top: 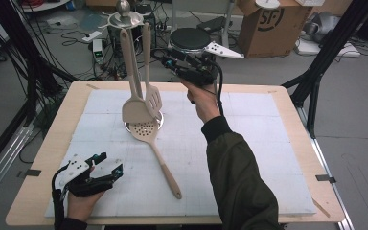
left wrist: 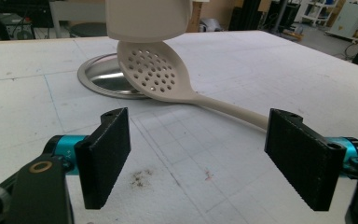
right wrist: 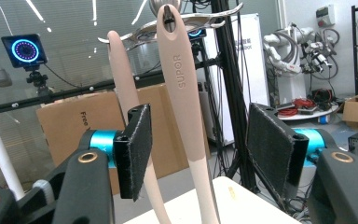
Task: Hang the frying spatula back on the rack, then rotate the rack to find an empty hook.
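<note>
Right gripper (top: 165, 56): held raised beyond the far edge of the table, beside the upper handles of the hanging utensils; its jaws are spread apart and press on nothing (in the right gripper view (right wrist: 193, 140) the nearer handle is seen between the 2 pads, clear of both).
Slotted turner (top: 152, 98): hung from the rack, blade down; its handle (right wrist: 182, 93), marked SUPOR, is the one framed by the right gripper's jaws.
Solid turner (top: 133, 109): hung just left of the slotted turner, its handle (right wrist: 123, 79) seen behind the left pad.
Utensil rack (top: 123, 18): a metal stand at the far middle of the table, with a round base (left wrist: 98, 77) partly under the utensils.
Skimmer (top: 155, 148): laid flat on the mat, its perforated bowl (left wrist: 156, 70) resting on the rim of the rack's base, handle running toward the near right.
Left gripper (top: 106, 165): rested at the near left corner, jaws wide apart and empty (left wrist: 198, 154), pointed toward the skimmer.
Table (top: 287, 105): wooden, covered by a white gridded mat (top: 249, 139).
</note>
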`<state>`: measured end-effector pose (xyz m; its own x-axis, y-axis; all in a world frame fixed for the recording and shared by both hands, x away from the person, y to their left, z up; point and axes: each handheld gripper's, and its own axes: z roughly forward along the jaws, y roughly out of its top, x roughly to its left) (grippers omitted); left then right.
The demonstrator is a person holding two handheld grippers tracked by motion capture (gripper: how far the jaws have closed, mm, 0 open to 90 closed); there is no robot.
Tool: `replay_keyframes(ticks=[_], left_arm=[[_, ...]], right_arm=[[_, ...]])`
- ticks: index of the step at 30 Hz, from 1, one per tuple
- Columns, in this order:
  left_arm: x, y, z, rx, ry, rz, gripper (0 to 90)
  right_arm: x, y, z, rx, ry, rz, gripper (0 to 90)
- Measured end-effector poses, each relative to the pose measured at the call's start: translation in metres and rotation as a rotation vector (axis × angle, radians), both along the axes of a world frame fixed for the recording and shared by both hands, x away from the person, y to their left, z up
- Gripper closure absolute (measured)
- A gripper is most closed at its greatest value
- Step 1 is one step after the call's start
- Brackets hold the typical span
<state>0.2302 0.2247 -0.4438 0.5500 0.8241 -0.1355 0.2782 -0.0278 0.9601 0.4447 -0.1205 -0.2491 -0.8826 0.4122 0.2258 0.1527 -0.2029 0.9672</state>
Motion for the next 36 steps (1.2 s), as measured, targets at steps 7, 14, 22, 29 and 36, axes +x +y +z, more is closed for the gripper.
replay_keyframes(ticks=[7, 14, 22, 29, 36], left_arm=[[0.000, 0.001, 0.000, 0.002, 0.001, -0.001, 22.9], [0.001, -0.003, 0.000, 0.006, -0.002, -0.010, 22.9], [0.003, -0.004, 0.000, 0.008, 0.000, -0.018, 22.9], [0.004, -0.007, 0.000, 0.005, 0.002, -0.029, 22.9], [0.004, -0.005, 0.000, 0.002, 0.004, -0.023, 22.9]], right_arm=[[-0.005, -0.005, 0.003, 0.051, 0.000, 0.020, 38.7], [-0.009, -0.004, 0.006, 0.055, -0.010, 0.017, 38.7], [-0.009, -0.005, 0.008, 0.180, 0.003, 0.040, 39.3], [-0.011, -0.004, 0.010, 0.194, -0.009, 0.021, 39.4], [-0.006, -0.004, 0.010, 0.219, -0.009, 0.048, 52.5]])
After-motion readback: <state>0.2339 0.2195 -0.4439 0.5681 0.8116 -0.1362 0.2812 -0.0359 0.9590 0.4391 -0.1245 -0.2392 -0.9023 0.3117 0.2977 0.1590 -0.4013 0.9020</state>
